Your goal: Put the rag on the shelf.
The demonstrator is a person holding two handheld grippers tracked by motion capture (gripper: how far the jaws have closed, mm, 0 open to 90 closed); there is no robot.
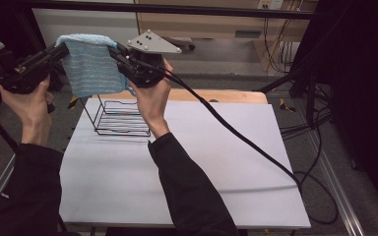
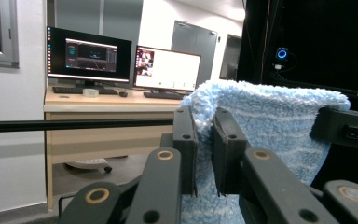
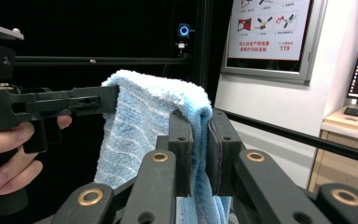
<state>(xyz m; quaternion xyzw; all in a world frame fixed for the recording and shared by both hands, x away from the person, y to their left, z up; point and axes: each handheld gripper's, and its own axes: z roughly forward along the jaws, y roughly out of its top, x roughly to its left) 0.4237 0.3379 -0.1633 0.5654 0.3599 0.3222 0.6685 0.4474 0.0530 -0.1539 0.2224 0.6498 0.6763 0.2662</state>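
I have the blue terry towel (image 1: 90, 64) pinched at its two top corners, my left gripper (image 1: 61, 50) and right gripper (image 1: 114, 52) each clenched on an edge, so it hangs spread in the air above the black wire rack (image 1: 120, 118). It looks light, soft and floppy, so I judge the corners the surest hold. Its lower hem is cut off in both gripper views, and it hides part of the rack's top.

high view overhead, looks forward-down; tongs views close, level, share blue towel (image 2: 270, 121).
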